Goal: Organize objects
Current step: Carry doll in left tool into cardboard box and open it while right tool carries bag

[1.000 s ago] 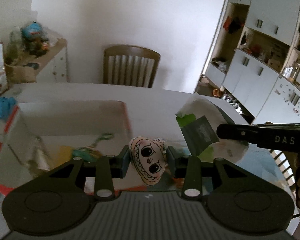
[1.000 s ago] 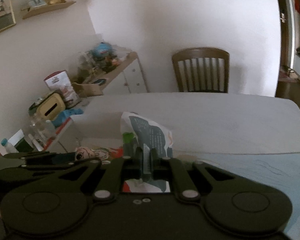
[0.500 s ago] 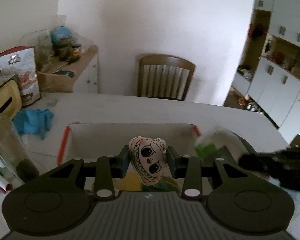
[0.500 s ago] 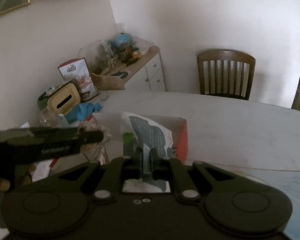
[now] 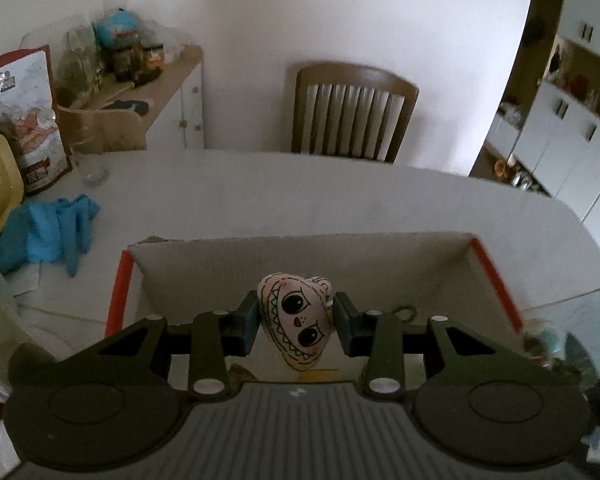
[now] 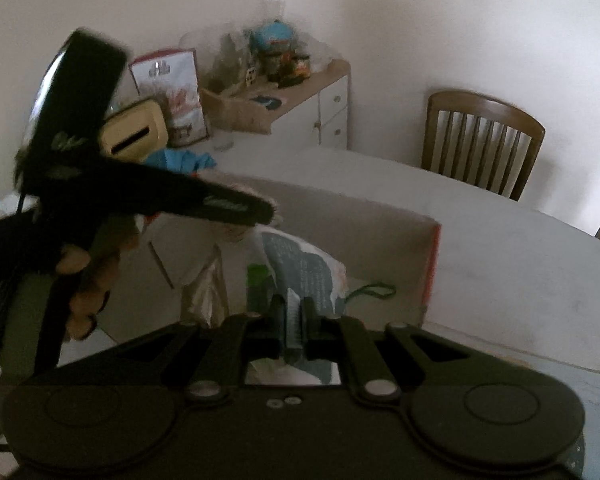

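Dim dining room, white desk (image 5: 340, 200), chair (image 5: 352, 116) at far side, cluttered sideboard far left.

Left wrist view: cardboard box (image 5: 300, 256) with red edges now sits square under the camera; a second ago it was off to the left, so the carry has arrived over the box and a drop looks next. Left claw (image 5: 296, 318) is narrowly open, its pads clamped on a small plush face toy (image 5: 296, 320). The toy hangs over the box's near half; its long axis runs near-to-far, pointed end toward the camera, rounded top toward the far wall, face up.

Right wrist view: box (image 6: 380, 216) has come closer and centred. Right claw (image 6: 294, 320) is fully closed, pinching a printed packet (image 6: 300, 268) by its near edge; packet stands up, long axis pointing away over the box interior. The left tool and the hand (image 6: 88, 280) holding it cross at left, blurred.
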`<state>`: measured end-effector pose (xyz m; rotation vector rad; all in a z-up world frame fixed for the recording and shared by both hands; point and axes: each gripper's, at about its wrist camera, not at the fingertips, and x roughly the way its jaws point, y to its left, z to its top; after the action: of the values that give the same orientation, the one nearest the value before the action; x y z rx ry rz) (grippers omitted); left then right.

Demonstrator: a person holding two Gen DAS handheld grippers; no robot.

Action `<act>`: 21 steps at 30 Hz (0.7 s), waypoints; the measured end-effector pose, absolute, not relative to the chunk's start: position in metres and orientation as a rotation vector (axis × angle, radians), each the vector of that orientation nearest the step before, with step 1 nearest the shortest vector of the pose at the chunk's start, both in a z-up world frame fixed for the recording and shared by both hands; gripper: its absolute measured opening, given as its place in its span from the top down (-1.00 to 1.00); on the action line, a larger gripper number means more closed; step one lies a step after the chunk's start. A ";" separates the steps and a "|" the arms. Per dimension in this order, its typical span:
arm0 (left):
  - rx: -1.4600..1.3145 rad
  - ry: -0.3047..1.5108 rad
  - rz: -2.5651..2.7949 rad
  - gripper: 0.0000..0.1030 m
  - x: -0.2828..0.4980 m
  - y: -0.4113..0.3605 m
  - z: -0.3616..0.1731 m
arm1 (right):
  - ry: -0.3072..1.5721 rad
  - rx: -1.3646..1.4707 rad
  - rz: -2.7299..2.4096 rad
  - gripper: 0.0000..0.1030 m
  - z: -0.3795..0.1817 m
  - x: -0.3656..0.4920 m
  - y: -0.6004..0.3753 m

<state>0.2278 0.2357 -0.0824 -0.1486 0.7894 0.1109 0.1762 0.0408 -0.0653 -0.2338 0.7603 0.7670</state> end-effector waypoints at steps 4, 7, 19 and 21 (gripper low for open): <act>-0.140 0.840 0.111 0.25 0.241 0.236 -0.095 | 0.758 -0.284 0.781 0.88 -0.075 0.171 0.052; -0.133 0.892 0.113 0.25 0.250 0.237 -0.104 | 0.757 -0.315 0.798 0.88 -0.080 0.168 0.060; -0.126 1.014 0.137 0.22 0.259 0.241 -0.124 | 0.825 -0.323 0.834 0.67 -0.097 0.168 0.066; -0.133 1.023 0.146 0.22 0.261 0.242 -0.124 | 0.833 -0.316 0.829 0.65 -0.098 0.170 0.066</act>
<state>0.2606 0.2424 -0.1242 -0.1329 1.0230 0.1456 0.1701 0.0662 -0.0984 -0.3162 0.8333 0.8294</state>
